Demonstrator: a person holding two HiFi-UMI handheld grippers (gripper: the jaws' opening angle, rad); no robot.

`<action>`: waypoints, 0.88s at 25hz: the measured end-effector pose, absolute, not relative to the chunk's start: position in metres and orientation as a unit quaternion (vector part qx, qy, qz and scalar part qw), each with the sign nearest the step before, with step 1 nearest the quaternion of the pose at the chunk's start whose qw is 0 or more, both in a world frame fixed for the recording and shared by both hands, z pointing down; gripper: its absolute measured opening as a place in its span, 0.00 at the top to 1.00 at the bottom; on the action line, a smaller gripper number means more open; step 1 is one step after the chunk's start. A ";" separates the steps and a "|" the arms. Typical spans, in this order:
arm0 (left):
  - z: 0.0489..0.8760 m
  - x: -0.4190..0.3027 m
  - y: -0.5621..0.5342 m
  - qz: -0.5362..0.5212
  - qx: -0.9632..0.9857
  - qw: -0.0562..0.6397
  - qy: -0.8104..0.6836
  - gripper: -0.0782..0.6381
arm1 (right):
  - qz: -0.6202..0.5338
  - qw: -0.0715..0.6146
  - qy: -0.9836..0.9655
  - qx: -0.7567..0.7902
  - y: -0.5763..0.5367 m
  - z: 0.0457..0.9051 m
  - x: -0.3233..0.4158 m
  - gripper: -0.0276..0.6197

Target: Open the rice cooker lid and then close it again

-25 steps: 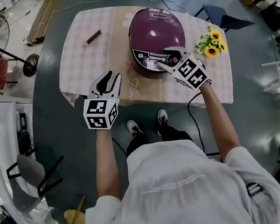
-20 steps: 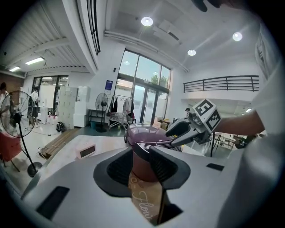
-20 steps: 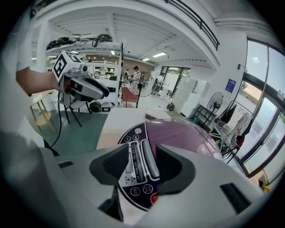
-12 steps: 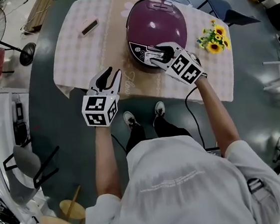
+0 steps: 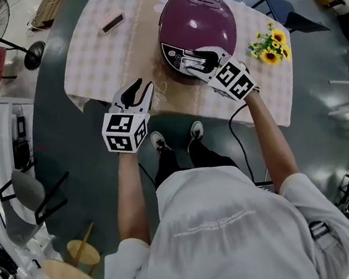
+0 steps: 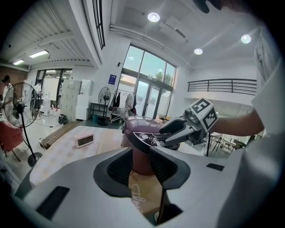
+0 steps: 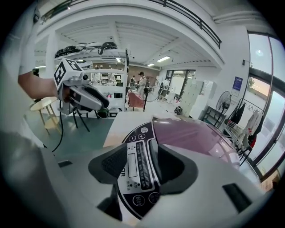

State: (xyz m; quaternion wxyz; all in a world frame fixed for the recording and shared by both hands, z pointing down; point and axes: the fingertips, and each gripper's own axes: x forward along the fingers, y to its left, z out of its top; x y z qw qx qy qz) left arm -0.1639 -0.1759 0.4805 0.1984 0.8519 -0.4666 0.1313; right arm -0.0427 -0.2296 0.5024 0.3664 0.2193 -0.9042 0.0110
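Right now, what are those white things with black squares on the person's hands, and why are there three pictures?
Those are two grabbing tools, one held in each hand. Each has two jaws, like a pincher, and the cubes with squares are part of them. One picture comes from a camera on the person's head, looking down. The other two come from cameras riding on the tools.

On the table stand a purple rice cooker with its lid shut, some yellow flowers and a little white clock.

The left gripper is open near the table's edge and holds nothing. The right gripper is open too, with its jaws on either side of the cooker's button panel.
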 end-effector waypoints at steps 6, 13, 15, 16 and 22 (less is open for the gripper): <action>0.481 -0.161 -0.171 0.129 0.850 0.203 -0.469 0.71 | -0.002 0.364 -0.905 0.219 -0.224 0.504 -0.044 0.60; 0.486 -0.162 -0.168 0.127 0.848 0.209 -0.470 0.71 | -0.003 0.369 -0.901 0.226 -0.224 0.507 -0.046 0.59; 0.485 -0.161 -0.170 0.125 0.848 0.210 -0.470 0.71 | -0.001 0.368 -0.901 0.228 -0.224 0.507 -0.046 0.60; 0.485 -0.160 -0.171 0.124 0.849 0.210 -0.469 0.71 | -0.001 0.368 -0.901 0.229 -0.224 0.507 -0.045 0.60; 0.484 -0.156 -0.175 0.123 0.851 0.212 -0.464 0.71 | 0.010 0.363 -0.901 0.237 -0.225 0.504 -0.046 0.60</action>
